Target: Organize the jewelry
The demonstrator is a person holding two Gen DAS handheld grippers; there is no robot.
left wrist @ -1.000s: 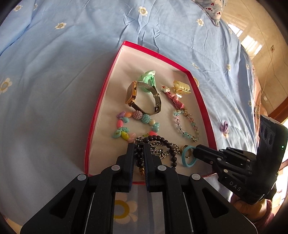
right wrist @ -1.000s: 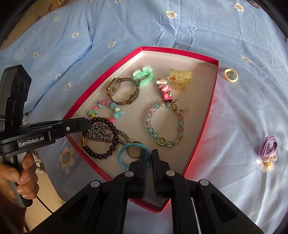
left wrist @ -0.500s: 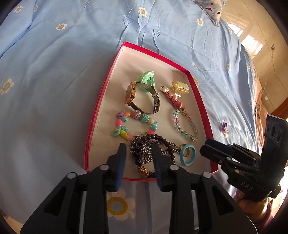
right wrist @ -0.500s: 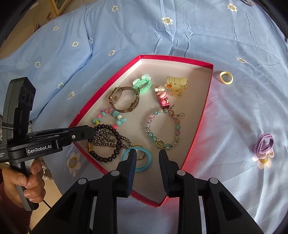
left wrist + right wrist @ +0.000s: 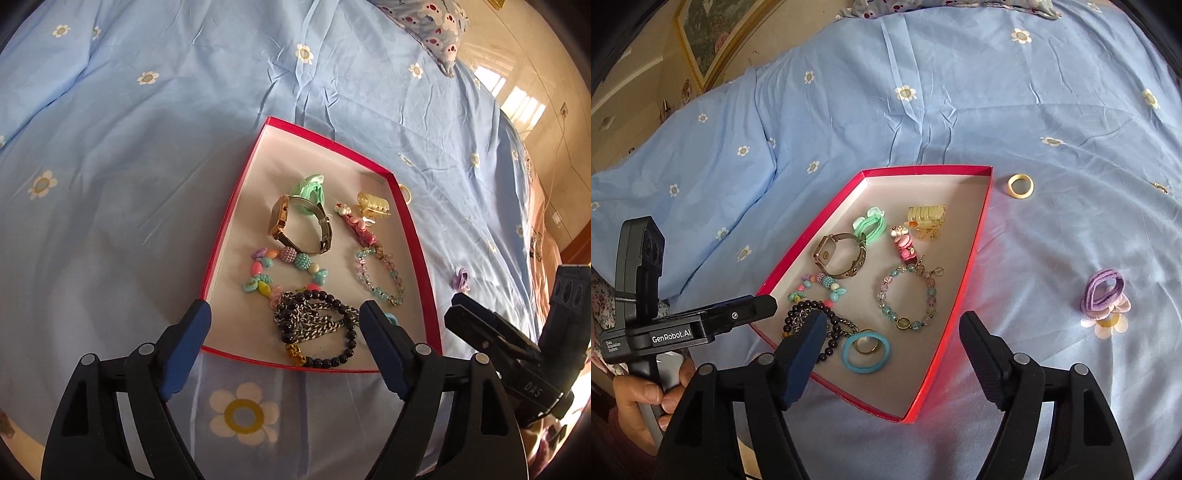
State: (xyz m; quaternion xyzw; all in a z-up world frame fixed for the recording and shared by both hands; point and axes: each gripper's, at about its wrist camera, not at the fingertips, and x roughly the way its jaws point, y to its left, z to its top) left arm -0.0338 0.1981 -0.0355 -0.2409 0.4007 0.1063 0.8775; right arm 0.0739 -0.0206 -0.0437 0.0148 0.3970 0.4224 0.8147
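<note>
I hold my right hand-held gripper [image 5: 890,354] spread wide and empty above the near end of the red tray [image 5: 971,258] on the bed. My left hand-held gripper [image 5: 284,343] is just as wide and holds nothing, over the tray's near-left end.

Most of the jewelry already lies in the tray: the gold watch [image 5: 840,258], the green hair tie [image 5: 870,227], the yellow claw clip [image 5: 925,218], the crystal bead bracelet [image 5: 908,295], the black bead bracelet [image 5: 317,332] tangled with a chain, and the blue ring-shaped band [image 5: 866,350].

Two pieces are outside, on the blue sheet [image 5: 1034,110]. The purple hair tie [image 5: 1104,295] lies to the right of the tray, well apart from its wall, forward and to the right of my right fingertips; its loops run slanting up to the right. The pale yellow ring [image 5: 1020,185] lies flat just beside the tray's far right corner, farther off.

Both are on my right side, so I judge the right hand the nearer one, with the purple tie the closer reach. I would swing right and turn the wrist so the fingers close across its loops.
</note>
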